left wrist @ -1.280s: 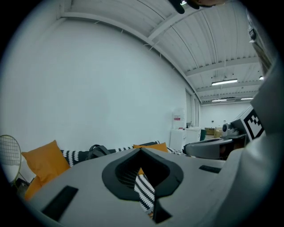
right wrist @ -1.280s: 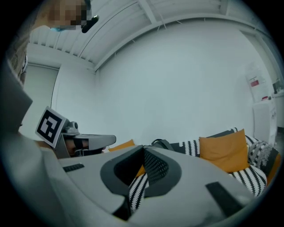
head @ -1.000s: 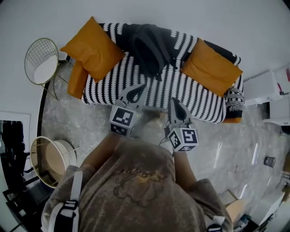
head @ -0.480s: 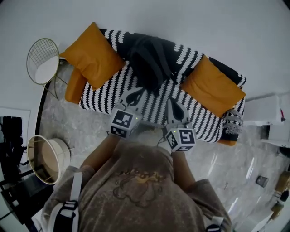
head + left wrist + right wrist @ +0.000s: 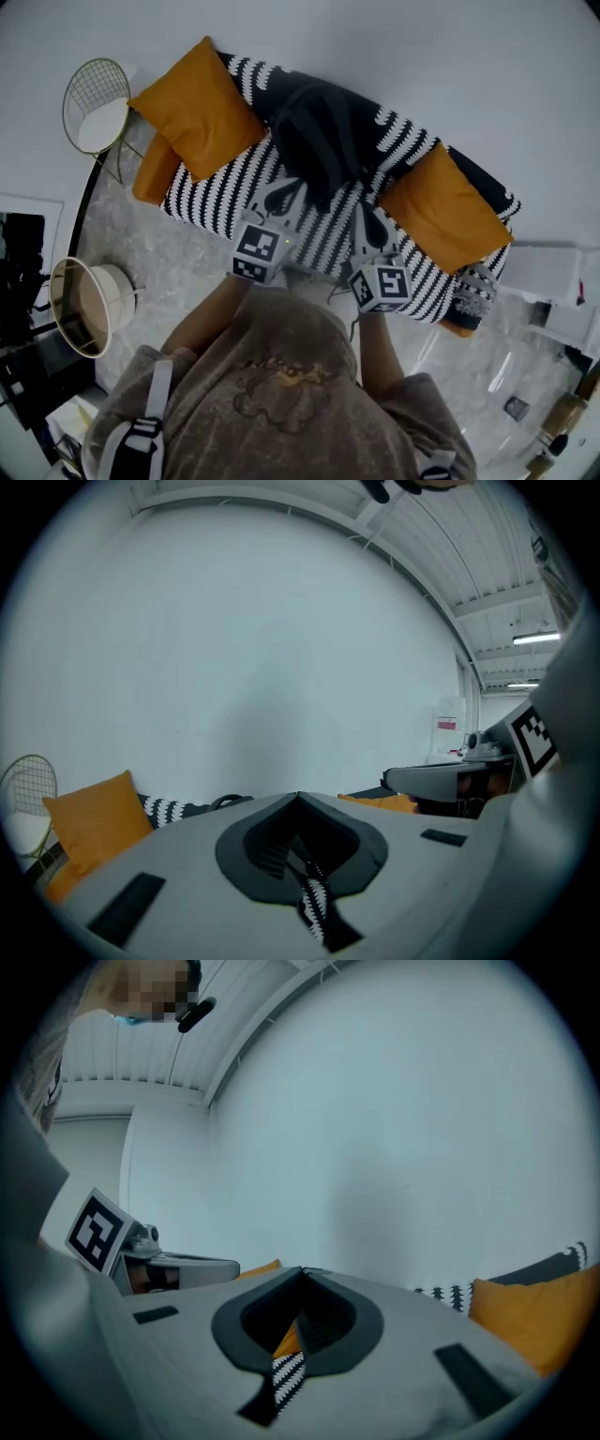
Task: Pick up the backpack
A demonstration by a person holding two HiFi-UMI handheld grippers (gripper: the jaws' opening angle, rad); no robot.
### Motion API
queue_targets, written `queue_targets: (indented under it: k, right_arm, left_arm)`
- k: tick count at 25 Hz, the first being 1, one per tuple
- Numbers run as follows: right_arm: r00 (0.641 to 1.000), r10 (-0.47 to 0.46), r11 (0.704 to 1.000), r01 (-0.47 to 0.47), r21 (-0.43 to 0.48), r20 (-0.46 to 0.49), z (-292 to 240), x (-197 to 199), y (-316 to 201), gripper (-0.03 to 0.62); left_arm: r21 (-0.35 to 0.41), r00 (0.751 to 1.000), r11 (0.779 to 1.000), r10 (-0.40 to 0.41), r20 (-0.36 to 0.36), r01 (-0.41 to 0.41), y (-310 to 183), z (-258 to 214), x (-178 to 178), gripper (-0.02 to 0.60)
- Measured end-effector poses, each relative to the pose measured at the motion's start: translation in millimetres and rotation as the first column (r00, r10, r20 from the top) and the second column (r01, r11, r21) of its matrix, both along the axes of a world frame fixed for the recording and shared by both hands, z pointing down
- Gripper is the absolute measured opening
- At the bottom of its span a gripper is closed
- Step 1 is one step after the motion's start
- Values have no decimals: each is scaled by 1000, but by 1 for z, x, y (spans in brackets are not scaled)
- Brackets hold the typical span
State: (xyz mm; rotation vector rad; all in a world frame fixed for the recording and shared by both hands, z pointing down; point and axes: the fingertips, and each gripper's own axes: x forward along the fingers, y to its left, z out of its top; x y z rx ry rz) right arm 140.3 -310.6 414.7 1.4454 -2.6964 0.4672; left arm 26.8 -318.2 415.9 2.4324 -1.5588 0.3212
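No legible txt anywhere. L cube (image 5: 260, 253) on my L hand-held gripper (image 5: 289, 190) & R cube (image 5: 382, 287) on my R hand-held gripper (image 5: 367, 214): b/w square marker patterns only, no letters/nos. Red-white notice (image 5: 447, 724) on wall, right of centre, left gripper view: too small to read. Shirt print (image 5: 281, 375), lower centre, head view: illegible.

This looks like a living-room set staged inside a larger hall, not a real home. A black-and-white striped sofa (image 5: 225, 192) with orange cushions (image 5: 197, 108) stands against a plain white wall (image 5: 422, 56) on a marble-look floor (image 5: 178, 262), with a gold wire chair (image 5: 97, 103) beside it. Beyond the wall, the left gripper view shows a high ribbed industrial ceiling (image 5: 487, 564) with a strip light (image 5: 536, 637).
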Motion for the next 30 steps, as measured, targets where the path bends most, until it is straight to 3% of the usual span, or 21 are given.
queue_targets:
  k: [4,7,8,10,11,12,20,30]
  right_arm:
    - [1000,-14,1000,13,-13,-6,12,-10,-28,2]
    - [1000,-11,1000,11,-20,3,18,-15,-45,2]
    - [1000,-19,1000,19,-23,9,21,-18,-51,22]
    - [998,-51,997,52,-49,26,31,-26,-66,333]
    - [998,-64,996,66,-60,27,37,-30,-74,348]
    - [997,-77,995,78,-64,18,42,-33,-83,348]
    - [994,-105,988,104,-117,0,98,-33,-163,347]
    - [983,-165,972,150,-181,-76,212,-34,-256,347]
  left_arm:
    - [-18,1000,1000,-8,-2,8,-25,14,-5,6]
    - [-45,1000,999,-8,-17,7,-40,22,-6,93]
    - [-56,999,998,-12,-34,10,-45,25,-7,148]
    - [-70,997,997,-35,-72,30,-59,31,-10,318]
    - [-75,995,996,-45,-84,39,-66,35,-12,381]
    - [-82,995,996,-51,-87,43,-73,41,-13,402]
    - [-180,992,981,-94,-89,77,-126,101,-18,403]
    - [-288,979,945,-186,-89,153,-200,216,-22,400]
